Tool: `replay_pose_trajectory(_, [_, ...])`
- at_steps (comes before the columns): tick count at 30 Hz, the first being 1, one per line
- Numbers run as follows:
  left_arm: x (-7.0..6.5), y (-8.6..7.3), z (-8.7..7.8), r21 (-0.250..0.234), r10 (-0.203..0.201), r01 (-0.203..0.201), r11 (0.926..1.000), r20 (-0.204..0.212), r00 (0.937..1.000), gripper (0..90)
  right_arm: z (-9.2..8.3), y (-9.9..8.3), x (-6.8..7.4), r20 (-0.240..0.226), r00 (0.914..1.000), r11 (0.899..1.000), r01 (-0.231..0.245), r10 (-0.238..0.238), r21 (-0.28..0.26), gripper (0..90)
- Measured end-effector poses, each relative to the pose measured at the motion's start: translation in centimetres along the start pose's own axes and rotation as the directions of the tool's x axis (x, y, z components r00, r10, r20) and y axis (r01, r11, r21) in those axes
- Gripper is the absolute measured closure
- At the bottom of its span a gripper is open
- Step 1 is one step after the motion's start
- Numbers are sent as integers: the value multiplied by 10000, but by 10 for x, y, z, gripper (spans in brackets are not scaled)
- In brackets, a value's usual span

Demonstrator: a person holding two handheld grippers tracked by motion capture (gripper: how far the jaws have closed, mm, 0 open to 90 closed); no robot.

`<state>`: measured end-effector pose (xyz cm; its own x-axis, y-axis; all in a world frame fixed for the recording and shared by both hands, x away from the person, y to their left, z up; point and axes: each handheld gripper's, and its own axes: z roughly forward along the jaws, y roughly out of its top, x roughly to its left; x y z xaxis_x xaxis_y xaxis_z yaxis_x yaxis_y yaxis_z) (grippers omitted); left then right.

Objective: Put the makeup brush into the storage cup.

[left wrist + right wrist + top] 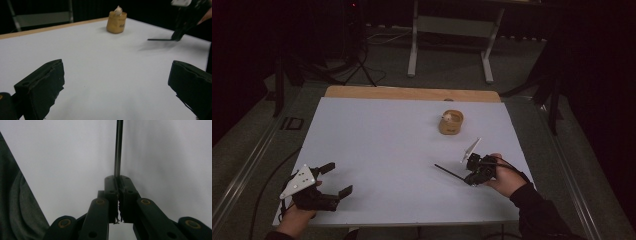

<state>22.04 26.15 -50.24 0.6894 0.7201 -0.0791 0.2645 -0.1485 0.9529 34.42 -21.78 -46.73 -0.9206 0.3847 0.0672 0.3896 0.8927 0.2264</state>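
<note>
The jaws of the right gripper [468, 176] are clamped tight on a thin dark rod [448, 171], whose long axis runs straight out from them, pointing leftward across the white bench [387, 145] and just above its surface. The jaws of the left gripper [334, 181] stand wide and empty near the front edge. The tan cup [451, 122] stands beyond the rod toward the far edge, nearer the right hand, with open bench between.
</note>
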Motion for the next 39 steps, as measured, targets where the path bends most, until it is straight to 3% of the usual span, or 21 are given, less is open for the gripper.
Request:
replay_pose_trajectory(8, [-4,13,7,450,-221,208,9988,279,9994,9,-7,11,4,-349,9990,9995,285,-290,-137,859])
replay_pose_trajectory(11, [-10,20,13,875,72,-134,9961,701,9975,9,-11,16,7,-327,9987,9992,403,-403,-24,859])
replay_pose_trajectory(12, [-11,22,15,925,132,-226,9955,1012,9948,9,-13,18,8,-369,9982,9989,464,-464,-12,859])
replay_pose_trajectory(15, [-16,27,22,1170,448,-607,9913,1334,9900,9,-19,24,12,-442,9976,9986,528,-529,-25,859])
replay_pose_trajectory(20, [-21,35,30,1236,907,-1087,9864,1433,9855,10,-23,29,14,-447,9970,9980,630,-633,-78,859])
replay_pose_trajectory(25, [-27,45,42,1651,1526,-1804,9696,1677,9740,14,-26,35,13,-738,9929,9957,922,-929,-122,859])
replay_pose_trajectory(28, [-31,52,51,1705,1908,-2209,9603,1766,9656,14,-27,36,14,-688,9936,9959,898,-901,-71,859])
replay_pose_trajectory(35, [-35,61,68,1594,2348,-2676,9502,1978,9517,13,-27,46,17,-925,9896,9937,1117,-1105,79,859])
replay_pose_trajectory(39, [-40,65,75,1730,2698,-3064,9360,2062,9406,15,-28,50,18,-1015,9875,9923,1230,-1209,145,859])
